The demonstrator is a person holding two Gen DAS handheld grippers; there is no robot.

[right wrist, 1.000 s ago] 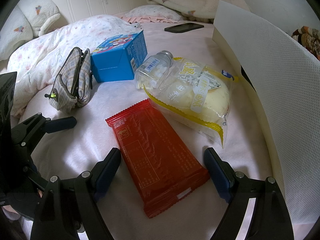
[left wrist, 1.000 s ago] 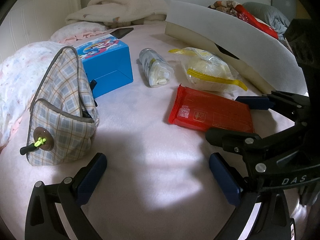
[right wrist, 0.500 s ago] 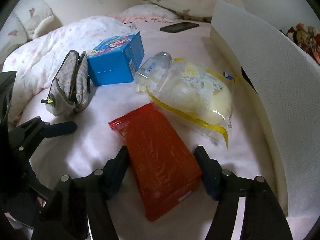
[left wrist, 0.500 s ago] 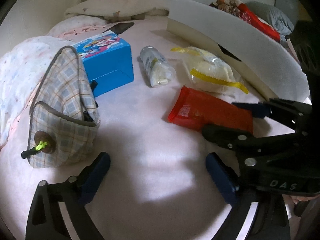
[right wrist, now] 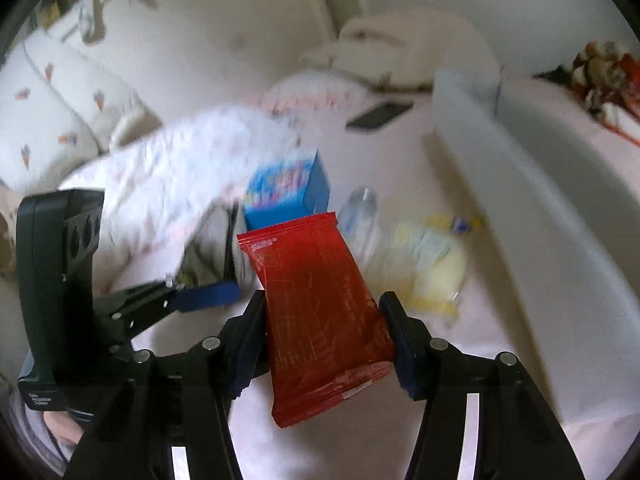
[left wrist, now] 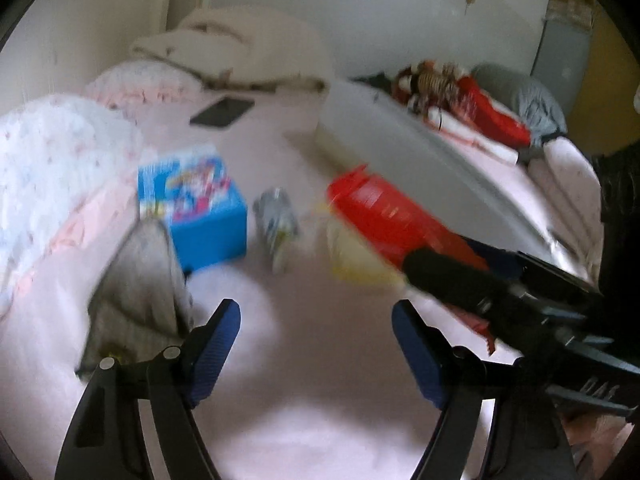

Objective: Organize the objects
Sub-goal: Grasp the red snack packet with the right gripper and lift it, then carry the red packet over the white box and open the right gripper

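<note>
Red snack packet (right wrist: 320,312) hanging mid-frame above pink bedcover (left wrist: 312,360), clamped between pads of right gripper (right wrist: 322,332), jaws just closing. Left gripper (left wrist: 316,344) also narrowing, gripping nothing.

Box (left wrist: 200,216) left of bottle (left wrist: 276,220), on bed (left wrist: 304,360).

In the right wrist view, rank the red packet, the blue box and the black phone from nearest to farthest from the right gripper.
1. Red packet: clamped between the right gripper jaws, which have just been closing on it, lifted off the bed.
2. Blue box: on the bed just beyond the packet's top edge, slightly left.
3. Black phone: farthest back, right of centre.
</note>
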